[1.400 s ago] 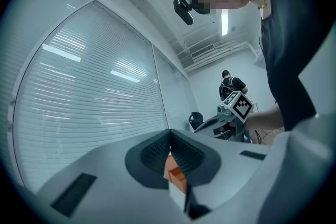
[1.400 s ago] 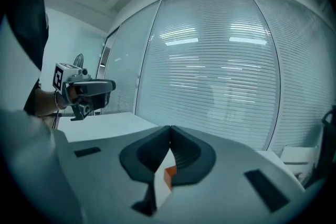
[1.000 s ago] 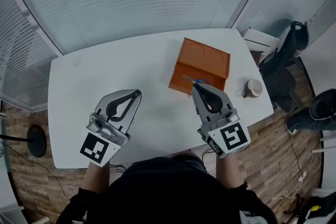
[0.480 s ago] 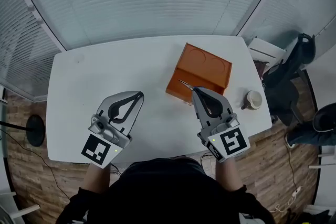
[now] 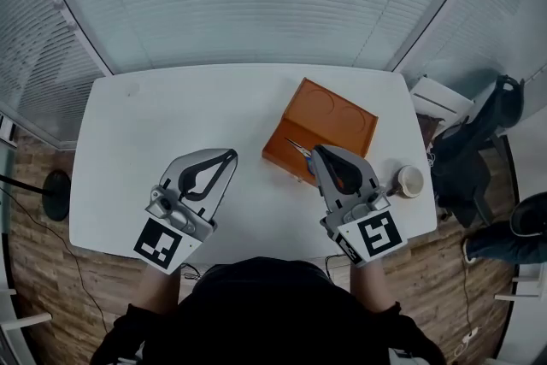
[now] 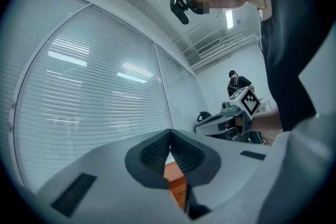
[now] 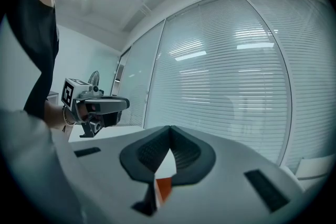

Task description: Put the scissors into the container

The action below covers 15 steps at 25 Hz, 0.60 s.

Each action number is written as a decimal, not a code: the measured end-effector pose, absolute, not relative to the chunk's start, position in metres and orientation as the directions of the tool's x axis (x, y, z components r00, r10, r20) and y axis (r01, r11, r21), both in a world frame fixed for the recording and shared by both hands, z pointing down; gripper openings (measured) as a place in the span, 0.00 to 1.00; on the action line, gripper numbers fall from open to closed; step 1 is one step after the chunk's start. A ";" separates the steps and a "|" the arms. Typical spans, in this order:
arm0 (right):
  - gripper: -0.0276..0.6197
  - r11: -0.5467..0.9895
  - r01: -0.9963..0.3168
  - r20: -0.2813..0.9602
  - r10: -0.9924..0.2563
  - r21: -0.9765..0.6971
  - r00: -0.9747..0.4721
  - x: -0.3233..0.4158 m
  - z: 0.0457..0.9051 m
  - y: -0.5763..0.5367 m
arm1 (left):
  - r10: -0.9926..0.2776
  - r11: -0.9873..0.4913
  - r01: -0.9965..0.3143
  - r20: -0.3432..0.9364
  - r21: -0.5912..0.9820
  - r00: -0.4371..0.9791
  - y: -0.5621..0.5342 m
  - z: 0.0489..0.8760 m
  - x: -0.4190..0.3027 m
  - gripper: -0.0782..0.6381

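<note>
My right gripper point(image 5: 318, 153) had its jaws pinched together at the near edge of the container point(image 5: 340, 114). What looked like the scissors point(image 5: 297, 146) poked from their tips over that edge, though the blades showed too thin for me to be sure of the grip. My left gripper point(image 5: 229, 155), jaws together on nothing, hung well left of the container, above the table point(image 5: 171, 120).

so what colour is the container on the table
Orange. The container shows best in the head view.
</note>
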State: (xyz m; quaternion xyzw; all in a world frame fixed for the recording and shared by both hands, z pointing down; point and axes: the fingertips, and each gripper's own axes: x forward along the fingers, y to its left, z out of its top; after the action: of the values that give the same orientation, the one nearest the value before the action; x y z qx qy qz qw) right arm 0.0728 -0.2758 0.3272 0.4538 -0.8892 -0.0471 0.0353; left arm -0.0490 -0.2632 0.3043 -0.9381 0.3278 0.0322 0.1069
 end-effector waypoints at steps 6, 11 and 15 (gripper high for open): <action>0.05 0.620 -0.777 0.017 -0.783 0.110 -0.622 0.079 0.325 -0.280 | -0.632 -0.743 -0.646 -0.134 -0.178 0.764 -0.267 0.303 -0.037 0.13; 0.05 0.640 -0.761 0.007 -0.766 0.107 -0.643 0.082 0.323 -0.282 | -0.648 -0.729 -0.661 -0.135 -0.179 0.750 -0.269 0.303 -0.031 0.13; 0.05 0.656 -0.749 0.003 -0.752 0.093 -0.659 0.079 0.323 -0.282 | -0.656 -0.721 -0.669 -0.133 -0.183 0.743 -0.269 0.303 -0.031 0.13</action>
State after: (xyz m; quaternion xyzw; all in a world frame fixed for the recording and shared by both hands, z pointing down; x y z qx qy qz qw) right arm 0.0789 -0.2823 0.3231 0.4124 -0.9098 -0.0418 0.0208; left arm -0.0305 -0.2695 0.3027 -0.9271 0.3571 0.0293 0.1099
